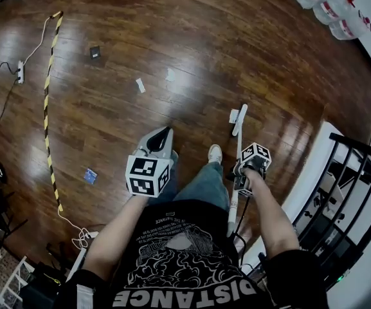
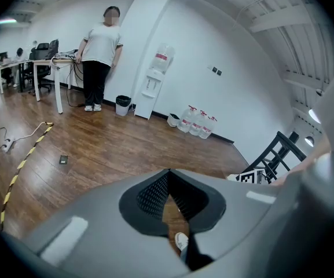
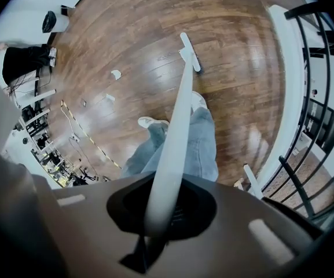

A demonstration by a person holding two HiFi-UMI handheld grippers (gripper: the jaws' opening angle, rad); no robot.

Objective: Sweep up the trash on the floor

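My right gripper (image 1: 242, 172) (image 3: 162, 213) is shut on the white handle of a broom (image 3: 181, 114). The handle runs down past the person's legs to the broom head (image 1: 239, 119) (image 3: 190, 51), which rests on the wooden floor. Two white scraps (image 1: 140, 85) (image 1: 170, 74) lie further out on the floor, also visible in the right gripper view as scraps (image 3: 116, 74). A blue scrap (image 1: 90, 176) lies to the left. A small dark square (image 1: 95, 53) (image 2: 63, 160) lies beyond them. My left gripper (image 1: 161, 136) (image 2: 169, 181) is held up over the floor, shut and holding nothing.
Yellow-black tape (image 1: 46, 108) and a power strip (image 1: 20, 71) with its cable run along the left. Water bottles (image 1: 330, 2) (image 2: 197, 122) stand by the far wall. A black railing (image 1: 349, 192) stands on the right. A person (image 2: 100, 57) stands beside desks, a bin (image 2: 123, 104) and a water dispenser (image 2: 155, 77).
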